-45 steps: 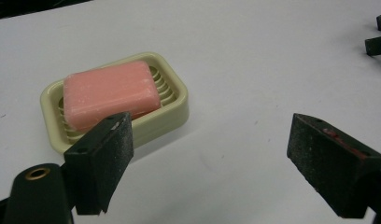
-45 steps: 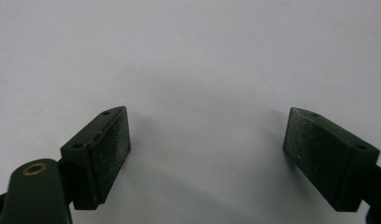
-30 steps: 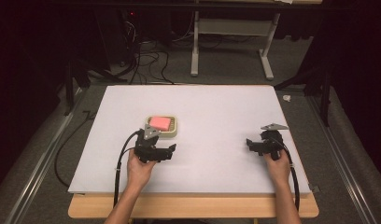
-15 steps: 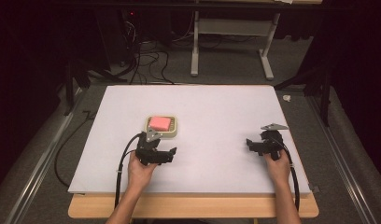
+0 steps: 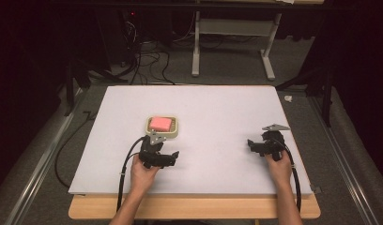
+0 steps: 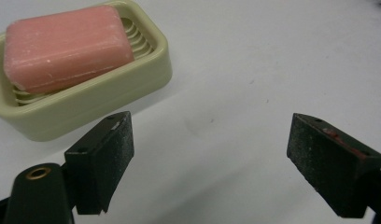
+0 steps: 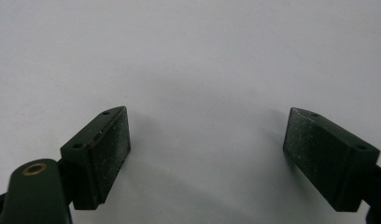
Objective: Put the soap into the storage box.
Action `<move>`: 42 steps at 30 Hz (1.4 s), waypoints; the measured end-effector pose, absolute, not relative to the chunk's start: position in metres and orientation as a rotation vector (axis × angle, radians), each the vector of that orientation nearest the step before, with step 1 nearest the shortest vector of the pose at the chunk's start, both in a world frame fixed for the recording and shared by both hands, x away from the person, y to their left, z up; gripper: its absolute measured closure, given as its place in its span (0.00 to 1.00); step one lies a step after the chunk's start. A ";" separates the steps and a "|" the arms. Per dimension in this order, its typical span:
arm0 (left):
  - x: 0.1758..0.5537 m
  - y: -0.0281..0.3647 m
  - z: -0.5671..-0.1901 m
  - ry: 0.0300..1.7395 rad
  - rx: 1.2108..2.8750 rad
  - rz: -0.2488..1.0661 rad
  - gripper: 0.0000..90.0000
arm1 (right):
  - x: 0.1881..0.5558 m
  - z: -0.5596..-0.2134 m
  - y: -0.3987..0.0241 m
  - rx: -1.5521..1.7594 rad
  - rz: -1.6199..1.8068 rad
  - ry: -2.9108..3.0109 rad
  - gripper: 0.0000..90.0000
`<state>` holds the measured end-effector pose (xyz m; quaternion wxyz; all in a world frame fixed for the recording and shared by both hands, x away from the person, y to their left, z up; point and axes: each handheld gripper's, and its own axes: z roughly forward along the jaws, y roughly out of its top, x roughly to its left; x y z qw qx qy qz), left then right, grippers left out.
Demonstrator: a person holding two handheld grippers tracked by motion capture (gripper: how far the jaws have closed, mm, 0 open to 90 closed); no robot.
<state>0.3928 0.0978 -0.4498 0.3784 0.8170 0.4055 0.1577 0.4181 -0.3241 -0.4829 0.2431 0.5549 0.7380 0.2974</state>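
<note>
A pink bar of soap (image 5: 160, 123) (image 6: 67, 46) lies in a pale green ribbed soap dish (image 5: 174, 131) (image 6: 109, 93) left of the board's middle. My left gripper (image 5: 157, 151) (image 6: 209, 161) sits just in front of the dish, jaws wide apart, nothing between them; the dish is off to its upper left. My right gripper (image 5: 259, 144) (image 7: 207, 154) rests over bare board at the right, also open and empty.
A white board (image 5: 218, 112) covers a wooden table (image 5: 194, 211). Cables trail from both grippers toward the front edge. Beyond the board stand a white desk frame (image 5: 232, 42) and floor cables (image 5: 142, 61). Metal rails run along both sides.
My left gripper has shifted slightly back from the dish and turned a little. The right gripper has stayed put.
</note>
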 end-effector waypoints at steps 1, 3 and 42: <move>0.393 0.097 -0.451 1.036 2.089 0.403 0.17 | 0.418 -0.483 -0.324 1.516 0.813 2.016 0.17; 0.394 0.095 -0.452 1.031 2.102 0.400 0.17 | 0.418 -0.483 -0.324 1.516 0.812 2.016 0.17; 0.400 0.079 -0.487 1.017 2.129 0.423 0.17 | 0.418 -0.483 -0.324 1.514 0.811 2.016 0.17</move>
